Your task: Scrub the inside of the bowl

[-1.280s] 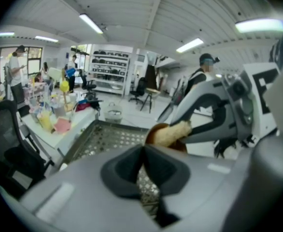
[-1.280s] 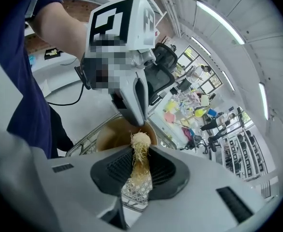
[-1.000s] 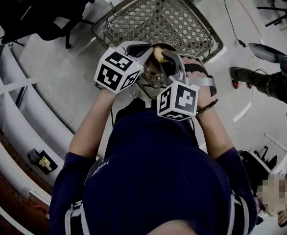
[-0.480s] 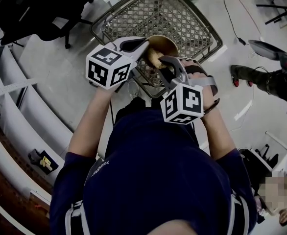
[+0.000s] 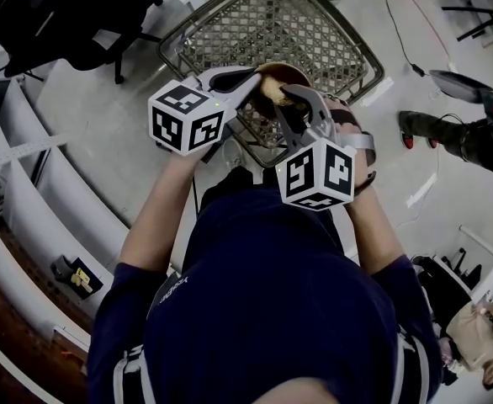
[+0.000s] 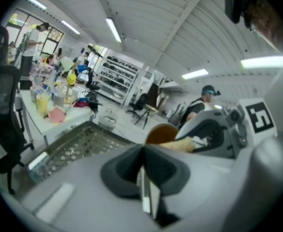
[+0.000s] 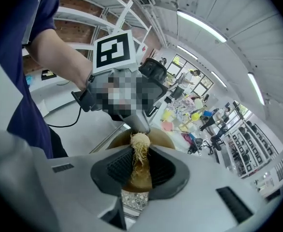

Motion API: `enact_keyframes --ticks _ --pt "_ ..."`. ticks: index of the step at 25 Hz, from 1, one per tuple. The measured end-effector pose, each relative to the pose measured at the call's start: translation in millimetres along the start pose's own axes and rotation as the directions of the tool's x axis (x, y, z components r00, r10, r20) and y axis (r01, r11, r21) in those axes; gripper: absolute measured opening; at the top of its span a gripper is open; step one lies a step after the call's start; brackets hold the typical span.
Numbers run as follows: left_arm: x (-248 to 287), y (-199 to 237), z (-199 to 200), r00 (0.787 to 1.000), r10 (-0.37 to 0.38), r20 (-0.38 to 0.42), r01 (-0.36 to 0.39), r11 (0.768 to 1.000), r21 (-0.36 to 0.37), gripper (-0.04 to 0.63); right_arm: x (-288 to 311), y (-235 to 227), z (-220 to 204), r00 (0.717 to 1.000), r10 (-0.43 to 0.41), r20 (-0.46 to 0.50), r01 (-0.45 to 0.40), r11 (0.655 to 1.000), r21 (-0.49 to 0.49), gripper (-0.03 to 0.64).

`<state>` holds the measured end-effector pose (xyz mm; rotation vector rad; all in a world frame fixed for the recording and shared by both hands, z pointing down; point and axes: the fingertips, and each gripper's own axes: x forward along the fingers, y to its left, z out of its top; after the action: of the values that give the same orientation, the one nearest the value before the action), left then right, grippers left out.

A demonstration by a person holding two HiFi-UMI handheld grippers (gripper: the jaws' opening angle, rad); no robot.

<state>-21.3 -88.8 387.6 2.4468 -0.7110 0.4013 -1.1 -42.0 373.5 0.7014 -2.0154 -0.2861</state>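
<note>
Right gripper (image 7: 138, 166) clamped on a yellowish fibrous scrubber (image 7: 140, 144), whose tip is pushed inside the brown bowl (image 7: 163, 139). Left gripper (image 6: 144, 151) has its jaws pressed together on the bowl's rim, holding it in the air in front of the person's chest. Both grippers meet at the bowl, marker cubes toward the person. Beyond and below, a metal mesh basket (image 5: 280, 23) sits on the grey floor.
</note>
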Motion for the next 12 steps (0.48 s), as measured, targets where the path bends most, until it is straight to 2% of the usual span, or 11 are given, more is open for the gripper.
enact_keyframes --ticks 6,9,12 --pt "-1.7 0.4 -1.0 1.0 -0.007 0.012 0.008 1.0 -0.028 0.011 -9.3 -22.6 0.2 0.991 -0.131 0.017 0.131 0.991 0.012 0.069" --pt "-2.3 0.3 1.4 1.0 -0.007 0.021 0.008 0.999 -0.037 0.011 -8.1 -18.2 1.7 0.992 -0.129 0.013 0.129 0.991 -0.023 0.069" --pt "-4.2 0.8 3.0 1.0 -0.005 0.023 0.006 0.999 -0.037 0.011 -4.9 -5.8 4.0 0.996 -0.085 0.005 0.085 0.994 -0.065 0.069"
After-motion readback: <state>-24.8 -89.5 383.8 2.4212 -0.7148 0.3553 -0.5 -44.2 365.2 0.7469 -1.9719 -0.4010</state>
